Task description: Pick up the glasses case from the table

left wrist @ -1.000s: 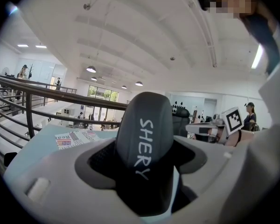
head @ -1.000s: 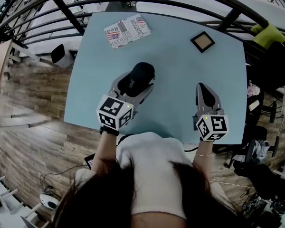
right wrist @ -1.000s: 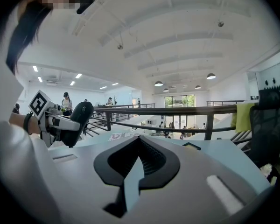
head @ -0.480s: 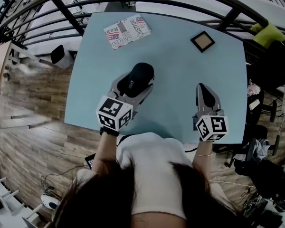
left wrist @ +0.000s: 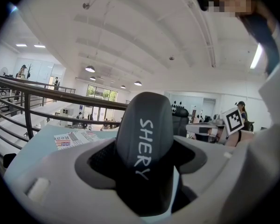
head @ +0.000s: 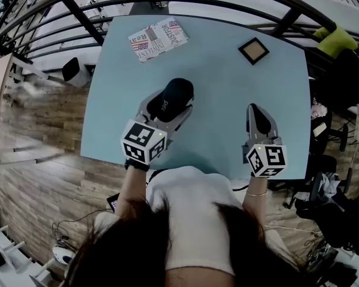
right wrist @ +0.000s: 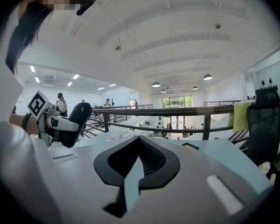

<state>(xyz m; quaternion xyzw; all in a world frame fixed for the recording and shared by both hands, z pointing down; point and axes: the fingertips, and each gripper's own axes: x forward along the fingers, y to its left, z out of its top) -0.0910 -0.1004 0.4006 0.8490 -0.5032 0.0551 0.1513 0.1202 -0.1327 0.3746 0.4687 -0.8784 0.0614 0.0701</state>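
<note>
Left gripper view shows the case (left wrist: 143, 134) clamped in the left gripper (head: 170, 105), long axis along its jaws; the right gripper (right wrist: 139, 141), closed and empty, sits well apart.

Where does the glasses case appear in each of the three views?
Head view: the glasses case is left of centre.
Left gripper view: the glasses case fills the centre.
Right gripper view: the glasses case is at far left.
Shared landmark: the black railing.
</note>
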